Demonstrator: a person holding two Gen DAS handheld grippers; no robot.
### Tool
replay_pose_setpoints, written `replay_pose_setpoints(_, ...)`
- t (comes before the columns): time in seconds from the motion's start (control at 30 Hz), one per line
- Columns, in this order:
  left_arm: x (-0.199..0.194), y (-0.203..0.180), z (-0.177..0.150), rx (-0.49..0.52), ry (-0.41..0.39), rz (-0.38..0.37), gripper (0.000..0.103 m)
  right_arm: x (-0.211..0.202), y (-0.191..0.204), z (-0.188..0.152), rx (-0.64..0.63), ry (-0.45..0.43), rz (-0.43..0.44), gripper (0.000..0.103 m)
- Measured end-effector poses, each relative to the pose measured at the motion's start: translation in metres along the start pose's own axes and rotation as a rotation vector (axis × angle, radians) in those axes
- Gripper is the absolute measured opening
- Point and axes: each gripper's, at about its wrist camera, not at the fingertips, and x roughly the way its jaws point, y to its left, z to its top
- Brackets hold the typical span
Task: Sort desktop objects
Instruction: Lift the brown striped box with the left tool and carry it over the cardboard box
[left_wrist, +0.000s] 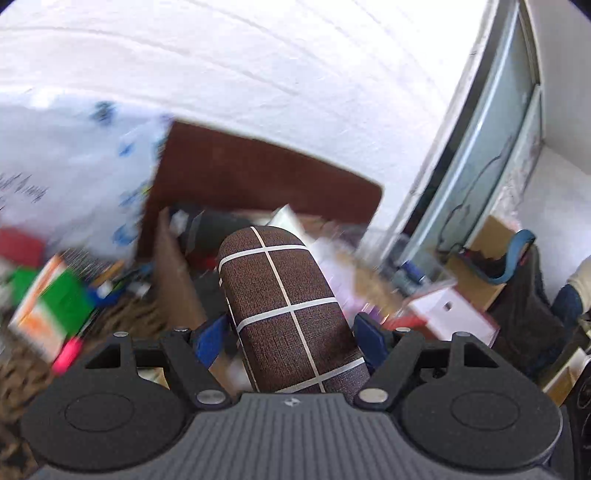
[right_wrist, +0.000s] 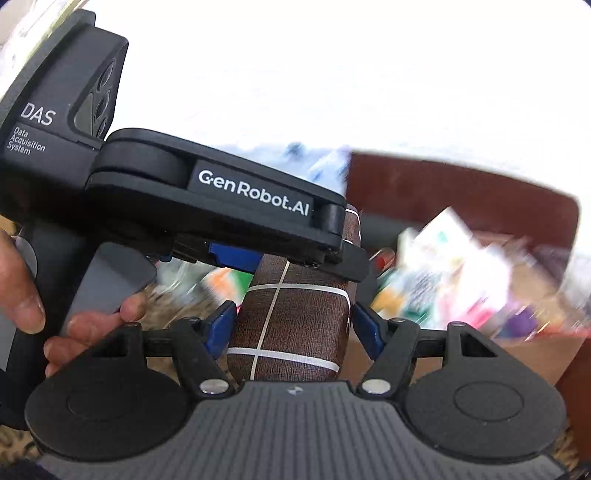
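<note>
Left gripper (left_wrist: 291, 332) clamped on a brown glasses case (left_wrist: 284, 306) with a white grid pattern, blue fingers (left_wrist: 208, 338) pressed to both flanks, rounded end of the case pointing up and away; seen from the right wrist, same left gripper (right_wrist: 295, 258) reaching in from the left, pinching the case (right_wrist: 295, 317) higher up, marked "GenRobot.AI" and "DAS", with the left hand (right_wrist: 33, 295) wrapped round its handle; right gripper (right_wrist: 291, 325) astride the lower end of the case, left blue finger (right_wrist: 221, 321) touching its side, right one just beside the other flank, contact there impossible to tell; case held aloft, upright and slightly tilted, above a cardboard box (left_wrist: 177, 280) of blurred clutter; nearby, an orange-and-green carton (left_wrist: 51, 302), a pink marker (left_wrist: 68, 354), a white box (left_wrist: 448, 314); behind, a dark brown board (left_wrist: 266, 177) against a white wall (left_wrist: 258, 66); far right, a sliding glass door (left_wrist: 491, 155).
</note>
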Motion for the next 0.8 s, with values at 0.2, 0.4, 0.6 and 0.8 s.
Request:
replay_pose_setpoints(0.2,0.051,-0.015,0.050,-0.018,-0.016,-0.065,0.077,0.021,-0.059,0.033,-0.003,-0.062,-0.056,0.067)
replay_pose_setpoints(0.4,0.107,-0.023,0.089,-0.042,-0.028,-0.102,0.077,0.056,-0.121,0.059,-0.032,-0.085,-0.073,0.066)
replay_pose_setpoints(0.6,0.168,-0.015,0.101,-0.100,0.002,-0.126,0.077,0.094,-0.174,0.063,-0.037,-0.058,-0.080,0.067)
replay_pose_setpoints(0.8,0.204,0.007,0.082,-0.105,0.056,-0.057,0.082,0.141,-0.202,0.043,0.018,0.073,-0.071,0.067)
